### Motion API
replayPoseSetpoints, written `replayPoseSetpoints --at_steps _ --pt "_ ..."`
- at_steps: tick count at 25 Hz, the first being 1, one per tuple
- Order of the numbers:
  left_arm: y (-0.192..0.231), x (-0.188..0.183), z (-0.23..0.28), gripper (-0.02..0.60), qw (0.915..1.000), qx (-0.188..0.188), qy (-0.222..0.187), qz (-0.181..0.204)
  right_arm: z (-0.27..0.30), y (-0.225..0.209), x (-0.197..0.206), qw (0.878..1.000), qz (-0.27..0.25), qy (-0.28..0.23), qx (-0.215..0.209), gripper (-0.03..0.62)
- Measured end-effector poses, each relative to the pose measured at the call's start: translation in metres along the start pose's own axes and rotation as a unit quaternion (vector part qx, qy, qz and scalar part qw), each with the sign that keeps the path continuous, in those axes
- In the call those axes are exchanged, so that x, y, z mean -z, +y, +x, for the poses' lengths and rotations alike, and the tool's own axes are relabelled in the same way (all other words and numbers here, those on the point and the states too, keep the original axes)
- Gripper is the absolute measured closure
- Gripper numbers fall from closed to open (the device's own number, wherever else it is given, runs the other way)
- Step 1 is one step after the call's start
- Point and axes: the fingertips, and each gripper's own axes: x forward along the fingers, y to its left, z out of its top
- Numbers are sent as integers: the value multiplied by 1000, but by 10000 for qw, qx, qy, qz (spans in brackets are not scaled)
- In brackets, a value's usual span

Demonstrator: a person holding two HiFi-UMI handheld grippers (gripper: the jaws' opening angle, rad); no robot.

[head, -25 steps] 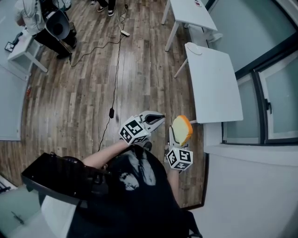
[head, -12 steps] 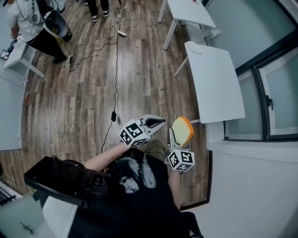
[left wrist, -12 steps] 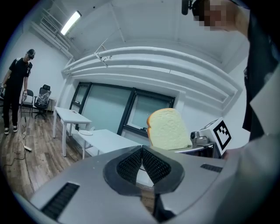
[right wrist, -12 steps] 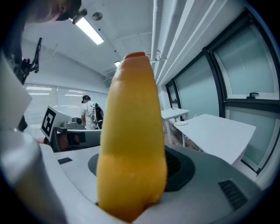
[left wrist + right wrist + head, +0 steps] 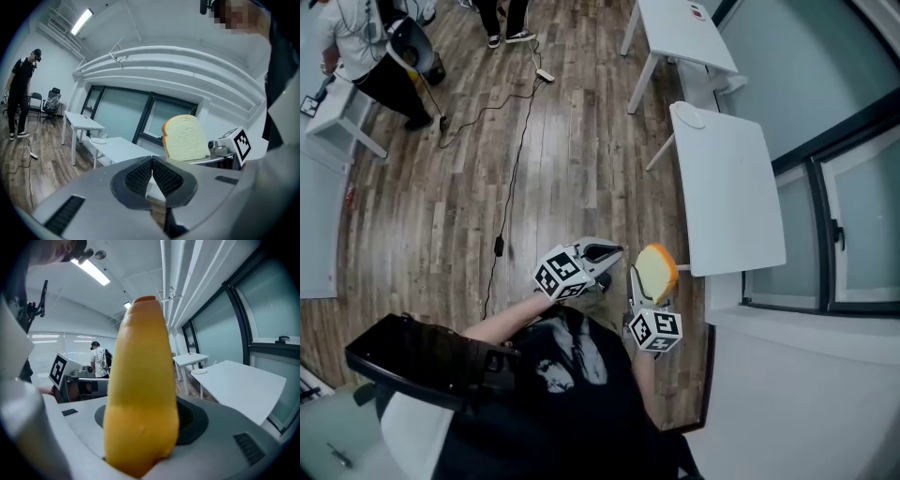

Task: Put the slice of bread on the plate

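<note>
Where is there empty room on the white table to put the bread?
Almost all of the near table is bare, from the plate at its far corner to the edge by the window. It is crowded only across the floor, where people stand. The right tool holds the bread.

Open wooden floor (image 5: 581, 159) stretches toward twelve o'clock, crossed only by a thin cable (image 5: 499, 247) at eleven. At one o'clock a white counter (image 5: 727, 197) offers free surface, with a plate (image 5: 691, 116) at its far end. Windows (image 5: 862, 216) wall off three o'clock.
</note>
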Motion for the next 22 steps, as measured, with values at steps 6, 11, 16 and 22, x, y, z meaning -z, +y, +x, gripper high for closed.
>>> replayPoseSetpoints --at_steps 6,11,16,22 --pt "22 -38 67 575 9997 52 -30 241 26 -62 -38 9999 20 -132 -76 396" --pt "38 -57 117 575 9989 24 111 452 51 -111 -54 9999 -36 46 -158 396" --pt "66 -77 147 575 9979 -257 109 590 77 -142 -66 9994 85 71 -336 396" --pt "103 -86 169 575 9985 -340 146 413 119 -161 -77 9984 150 319 -435 396"
